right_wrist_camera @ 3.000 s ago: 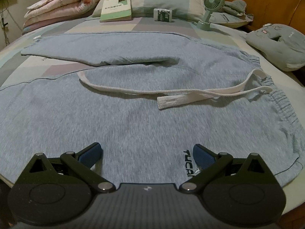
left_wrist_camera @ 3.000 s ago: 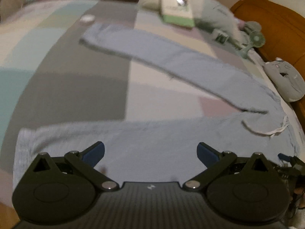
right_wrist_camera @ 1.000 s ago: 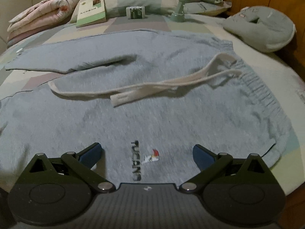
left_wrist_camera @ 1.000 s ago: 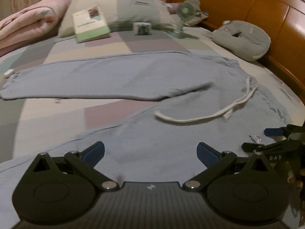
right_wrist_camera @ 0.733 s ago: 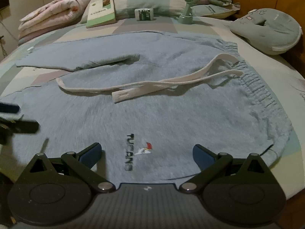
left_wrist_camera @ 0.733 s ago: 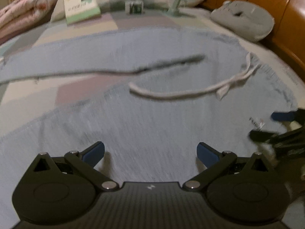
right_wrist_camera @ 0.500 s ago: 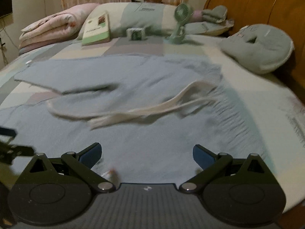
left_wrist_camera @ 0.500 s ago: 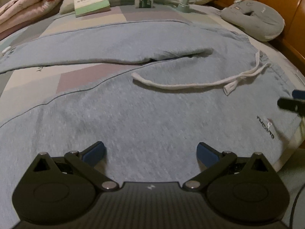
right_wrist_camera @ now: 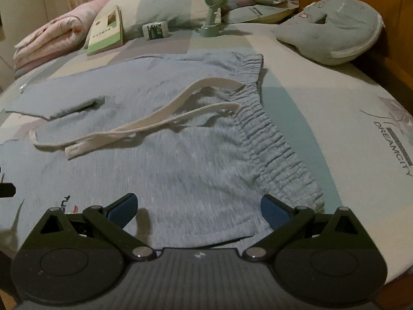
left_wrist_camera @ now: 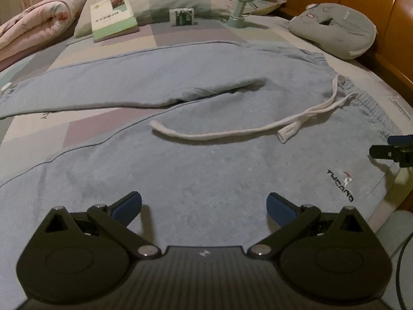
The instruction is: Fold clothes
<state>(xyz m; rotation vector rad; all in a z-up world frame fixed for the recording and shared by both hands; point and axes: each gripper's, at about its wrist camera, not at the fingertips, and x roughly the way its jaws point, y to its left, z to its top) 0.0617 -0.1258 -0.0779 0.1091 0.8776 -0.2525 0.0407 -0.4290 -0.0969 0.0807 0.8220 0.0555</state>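
**Grey-blue sweatpants spread flat, both claws wide and empty**

The sweatpants (left_wrist_camera: 206,160) lie across the near half of the bed (right_wrist_camera: 322,108), one leg running along the near edge and the other angled toward the pillow end. The elastic waistband (right_wrist_camera: 268,139) faces the side by the wooden headboard (left_wrist_camera: 374,7). The white drawstring (left_wrist_camera: 232,131) trails loose over the fabric. The left gripper (left_wrist_camera: 204,204) hovers above the near leg, jaws wide apart, holding nothing. The right gripper (right_wrist_camera: 198,206) hangs over the near waistband corner, equally wide and empty. A book (left_wrist_camera: 113,15), a small fan (left_wrist_camera: 244,0) and a grey cushion (left_wrist_camera: 335,33) sit at the far edge.
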